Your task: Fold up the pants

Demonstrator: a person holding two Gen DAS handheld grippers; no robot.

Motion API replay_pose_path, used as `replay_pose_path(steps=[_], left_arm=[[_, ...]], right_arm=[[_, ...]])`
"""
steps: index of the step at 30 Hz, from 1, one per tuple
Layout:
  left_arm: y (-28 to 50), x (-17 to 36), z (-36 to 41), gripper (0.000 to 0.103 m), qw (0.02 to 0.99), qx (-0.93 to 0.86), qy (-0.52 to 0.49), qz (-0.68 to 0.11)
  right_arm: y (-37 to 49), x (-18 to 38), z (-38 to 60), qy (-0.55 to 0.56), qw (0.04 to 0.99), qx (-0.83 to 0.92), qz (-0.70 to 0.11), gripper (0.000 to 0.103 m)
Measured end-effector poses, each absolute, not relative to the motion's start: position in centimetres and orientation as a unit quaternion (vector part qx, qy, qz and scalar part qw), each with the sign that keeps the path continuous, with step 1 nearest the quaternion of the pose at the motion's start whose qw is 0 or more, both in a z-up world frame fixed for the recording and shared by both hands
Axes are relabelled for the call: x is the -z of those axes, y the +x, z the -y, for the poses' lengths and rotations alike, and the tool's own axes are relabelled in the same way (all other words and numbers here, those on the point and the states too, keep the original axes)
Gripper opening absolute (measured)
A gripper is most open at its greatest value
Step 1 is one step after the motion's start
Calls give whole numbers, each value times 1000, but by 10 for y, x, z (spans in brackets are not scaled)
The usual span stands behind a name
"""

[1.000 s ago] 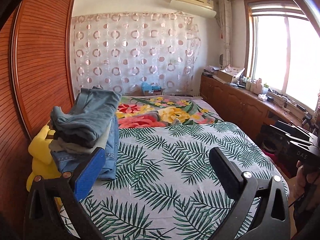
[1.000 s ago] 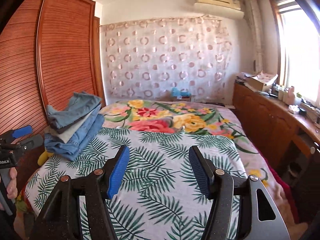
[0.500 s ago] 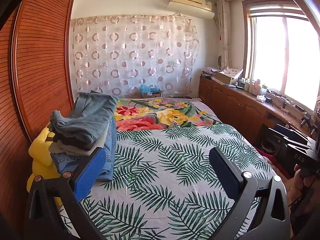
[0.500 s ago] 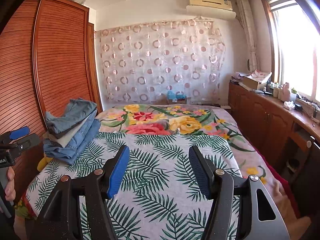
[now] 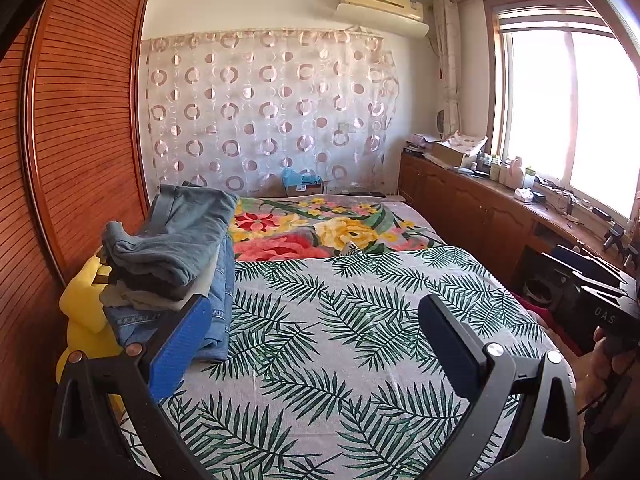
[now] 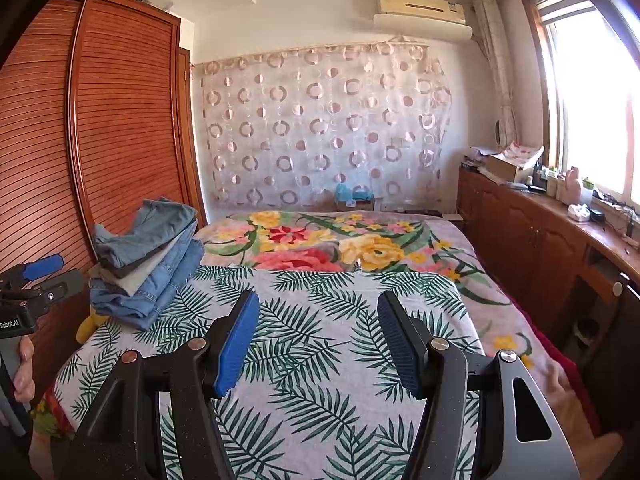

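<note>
A: Where are the pants?

B: Left of frame: a folded stack of pants point(image 5: 176, 264) on the bed point(image 5: 360, 320), faded grey-blue denim over brighter blue, leaning unevenly.

A: Grippers?

B: The left gripper point(image 5: 316, 344) and right gripper point(image 6: 316, 340) are both spread apart, holding nothing.

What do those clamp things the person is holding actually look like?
Each tongs is a black speckled plastic frame with silver rivets, ending in two flat ribbed blue pads: left tongs, right tongs. The right view shows white lettering on the left tool's body; the left view shows "DAS" on the right's.
</note>
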State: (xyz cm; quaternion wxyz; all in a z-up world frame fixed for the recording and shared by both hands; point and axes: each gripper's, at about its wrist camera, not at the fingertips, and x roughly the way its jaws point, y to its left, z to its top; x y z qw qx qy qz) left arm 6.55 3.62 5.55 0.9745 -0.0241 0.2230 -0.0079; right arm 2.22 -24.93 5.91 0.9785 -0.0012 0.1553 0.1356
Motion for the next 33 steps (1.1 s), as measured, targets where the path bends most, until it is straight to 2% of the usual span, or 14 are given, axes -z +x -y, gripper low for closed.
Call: replay_pose_path(steps=[33], left_arm=[[64, -56, -35, 103, 975, 9, -23, -220]], right_arm=[[23, -58, 255, -4, 979, -134, -152, 64]])
